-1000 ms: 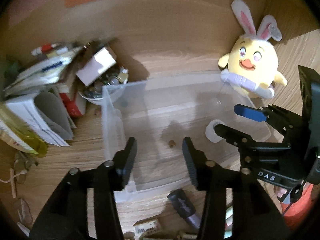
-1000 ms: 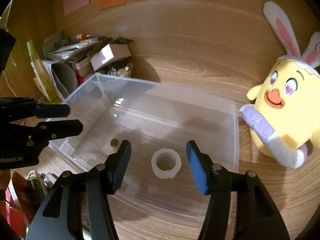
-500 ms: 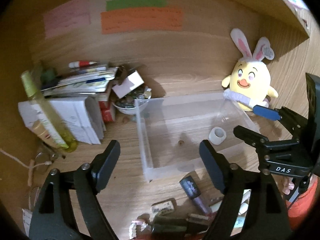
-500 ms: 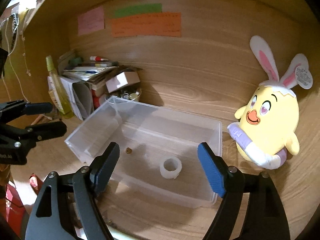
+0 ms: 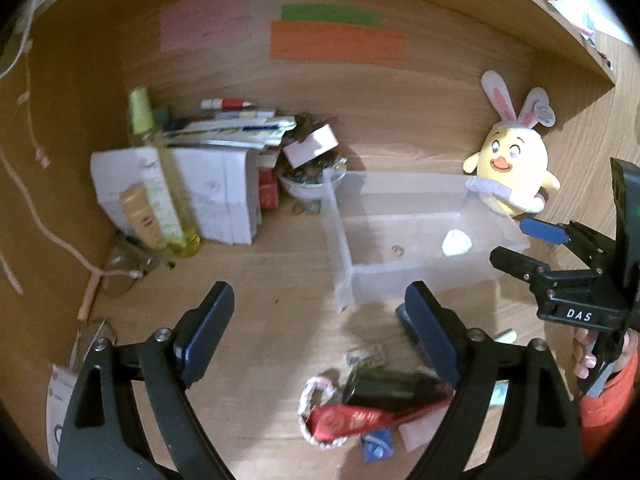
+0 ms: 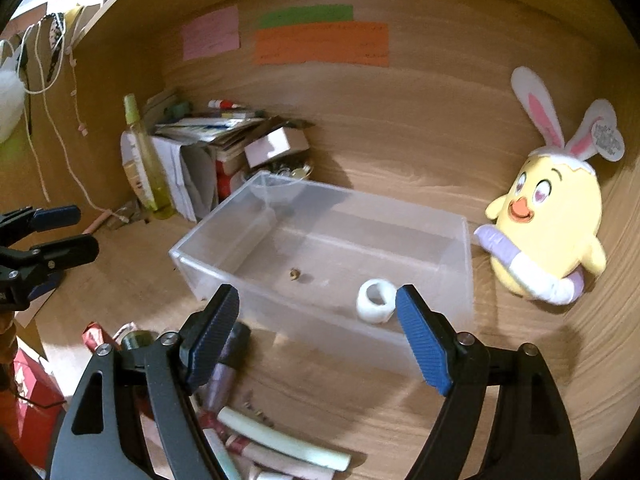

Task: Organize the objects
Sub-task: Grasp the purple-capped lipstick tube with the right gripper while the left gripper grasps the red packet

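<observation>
A clear plastic box (image 6: 360, 196) stands on the wooden desk, holding a white tape roll (image 6: 376, 301) and a small brown bead (image 6: 295, 274). My right gripper (image 6: 318, 304) hovers open just before the box's front wall, with nothing between its fingers. My left gripper (image 5: 320, 300) is to the left of the box (image 5: 344, 248); its jaws are opening and empty. Below it lies a blurred heap with a red packet (image 5: 348, 420) and a dark bottle (image 5: 384, 388). A purple bottle (image 6: 224, 376) and pale tubes (image 6: 280, 444) lie under the right gripper.
A yellow bunny plush (image 6: 548, 220) leans against the back wall right of the box. A paper stack (image 5: 224, 184), a yellow-green spray bottle (image 5: 160, 176) and a bowl of small items (image 5: 308, 184) crowd the back left. Cords hang on the left wall.
Both grippers have drawn back from over the box and their jaws have spread wider. The tape roll and bead stay in the box. The heap in front has come into view.
</observation>
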Demonstrator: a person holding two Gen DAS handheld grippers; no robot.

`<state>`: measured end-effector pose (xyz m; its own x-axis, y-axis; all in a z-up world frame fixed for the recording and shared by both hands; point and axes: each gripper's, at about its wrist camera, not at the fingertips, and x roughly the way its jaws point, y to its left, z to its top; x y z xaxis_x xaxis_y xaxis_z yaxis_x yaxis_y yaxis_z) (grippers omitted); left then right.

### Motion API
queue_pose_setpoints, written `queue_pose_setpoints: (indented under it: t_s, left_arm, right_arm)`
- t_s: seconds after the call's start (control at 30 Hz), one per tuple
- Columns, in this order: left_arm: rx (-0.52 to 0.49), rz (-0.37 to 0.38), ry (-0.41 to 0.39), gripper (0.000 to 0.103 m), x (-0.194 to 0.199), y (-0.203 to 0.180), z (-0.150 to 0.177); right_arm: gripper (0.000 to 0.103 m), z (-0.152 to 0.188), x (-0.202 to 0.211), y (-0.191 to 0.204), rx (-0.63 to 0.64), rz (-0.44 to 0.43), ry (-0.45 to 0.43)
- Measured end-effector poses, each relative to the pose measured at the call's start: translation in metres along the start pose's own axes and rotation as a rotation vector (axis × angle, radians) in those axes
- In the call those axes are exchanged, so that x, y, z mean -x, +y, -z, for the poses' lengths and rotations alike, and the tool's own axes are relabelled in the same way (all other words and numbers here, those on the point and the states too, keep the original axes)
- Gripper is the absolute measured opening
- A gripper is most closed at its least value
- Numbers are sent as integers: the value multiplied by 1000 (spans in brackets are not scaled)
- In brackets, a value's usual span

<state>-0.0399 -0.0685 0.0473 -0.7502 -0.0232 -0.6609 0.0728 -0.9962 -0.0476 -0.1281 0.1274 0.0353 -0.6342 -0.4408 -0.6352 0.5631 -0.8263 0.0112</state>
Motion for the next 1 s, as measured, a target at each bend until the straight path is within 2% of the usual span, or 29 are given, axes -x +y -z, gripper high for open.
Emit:
queue_pose_setpoints:
  t_s: [0.57,0.67,0.83,1.0]
  left_arm:
    - [14,-12,51,89,15,20,72]
    - [7,21,65,95,12,18,83]
    - [-22,52,92,95,-3,11,93]
    - [-46,107,100,95,-19,8,94]
  right_arm:
    - [78,24,-31,36,9,-51,124]
    - [78,26,-42,38,-9,-73,158]
    - [77,30,-54,44,-10,-86,201]
    - [66,33,-64,52,15,-82,238]
